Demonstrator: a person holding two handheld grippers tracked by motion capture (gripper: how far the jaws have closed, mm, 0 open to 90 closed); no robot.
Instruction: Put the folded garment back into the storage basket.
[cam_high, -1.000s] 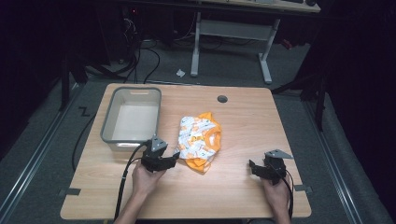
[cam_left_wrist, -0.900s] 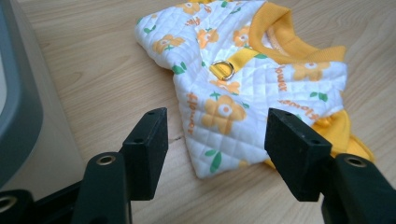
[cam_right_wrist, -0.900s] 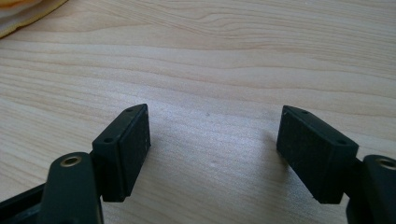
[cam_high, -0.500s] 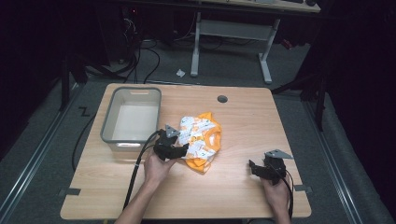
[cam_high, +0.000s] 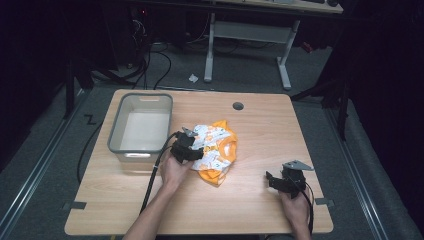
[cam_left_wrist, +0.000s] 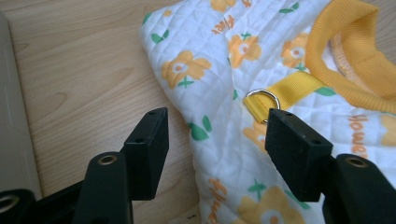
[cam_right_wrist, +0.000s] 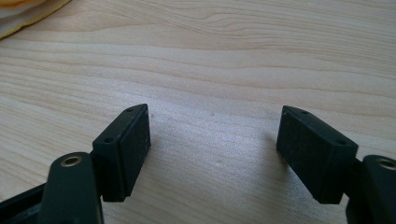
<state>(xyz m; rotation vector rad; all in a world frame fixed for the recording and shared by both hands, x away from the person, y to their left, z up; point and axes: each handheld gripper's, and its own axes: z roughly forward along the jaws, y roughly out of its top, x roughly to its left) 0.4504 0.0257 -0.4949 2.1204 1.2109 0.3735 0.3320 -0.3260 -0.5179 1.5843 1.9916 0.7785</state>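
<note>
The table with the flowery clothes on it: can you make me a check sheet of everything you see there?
Surface: light wooden table, with a round hole near the far edge.
Job's things: crumpled white quilted garment with orange flowers, orange trim and a metal D-ring; grey plastic bin, nothing seen inside.
Clutter: nothing seen on the table.
Grippers: left gripper open, its jaws straddling the garment's edge; right gripper open over bare wood, apart from the garment.
Cables: a black cable trails from the left gripper.
Surroundings: dark room, grey floor, cables and a paper scrap on it, another desk's white legs behind.
</note>
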